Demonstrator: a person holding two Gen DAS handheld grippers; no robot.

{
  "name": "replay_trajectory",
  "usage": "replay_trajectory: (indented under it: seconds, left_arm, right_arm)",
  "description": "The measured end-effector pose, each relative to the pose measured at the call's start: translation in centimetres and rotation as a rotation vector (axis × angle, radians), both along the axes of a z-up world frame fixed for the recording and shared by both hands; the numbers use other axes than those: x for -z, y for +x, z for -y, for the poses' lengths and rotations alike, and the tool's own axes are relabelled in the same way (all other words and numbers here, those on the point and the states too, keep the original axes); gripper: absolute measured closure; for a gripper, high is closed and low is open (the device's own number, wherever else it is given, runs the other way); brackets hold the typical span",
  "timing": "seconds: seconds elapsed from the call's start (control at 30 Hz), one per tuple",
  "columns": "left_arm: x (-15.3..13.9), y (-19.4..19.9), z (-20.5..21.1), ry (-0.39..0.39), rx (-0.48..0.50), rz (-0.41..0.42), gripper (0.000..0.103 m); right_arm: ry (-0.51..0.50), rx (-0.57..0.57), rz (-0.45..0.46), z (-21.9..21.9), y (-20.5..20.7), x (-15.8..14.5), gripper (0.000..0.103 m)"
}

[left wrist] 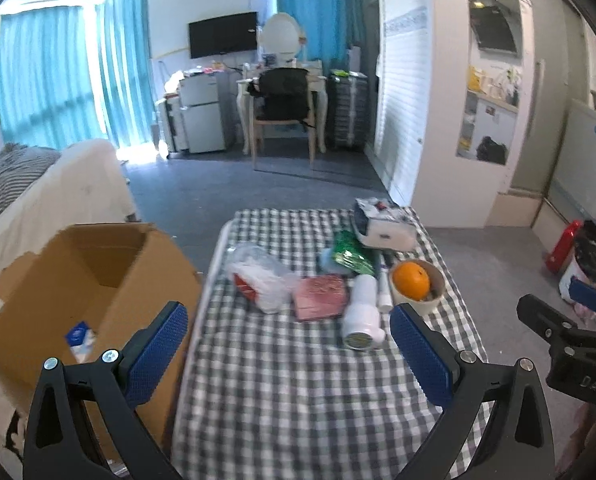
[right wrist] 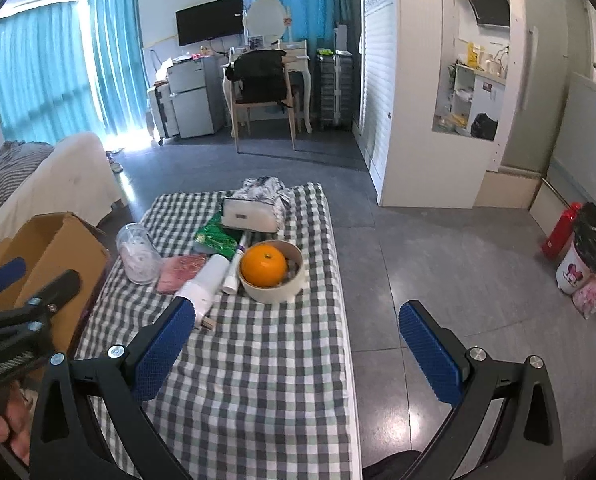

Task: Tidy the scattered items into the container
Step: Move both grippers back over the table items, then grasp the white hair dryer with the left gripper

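One white bottle (left wrist: pixel 362 316) lies lengthwise along the checked table (left wrist: pixel 298 400).

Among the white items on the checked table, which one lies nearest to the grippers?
The white bottle lying on its side, its cap end toward the cameras. The thin white tube and the white pouch lie farther back.

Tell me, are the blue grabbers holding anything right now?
No, nothing is held. The left gripper and the right gripper are both wide open above the checked table, with only air between their fingers.
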State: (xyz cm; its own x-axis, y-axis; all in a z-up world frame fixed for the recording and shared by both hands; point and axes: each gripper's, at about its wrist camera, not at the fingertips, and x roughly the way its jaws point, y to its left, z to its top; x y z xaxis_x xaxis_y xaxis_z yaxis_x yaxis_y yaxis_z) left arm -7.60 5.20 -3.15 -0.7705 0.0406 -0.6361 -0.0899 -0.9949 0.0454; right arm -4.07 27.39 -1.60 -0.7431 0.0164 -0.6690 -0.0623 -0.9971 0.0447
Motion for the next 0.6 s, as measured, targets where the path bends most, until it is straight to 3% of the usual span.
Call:
replay_trajectory:
  seconds: [0.47,0.6]
  left_arm:
    - [6.9,-5.3,-4.0,0.009,0.108,0.118,0.000]
    - [8.8,-6.4,-5.1,-0.006,0.128,0.145,0.007]
  right_arm:
    - [0.030,0.001,0.046,-1.2,-3.6,2.8,0.000]
    - [0.018,-0.002,0.069,-1.5,-4.8,3.9,0.000]
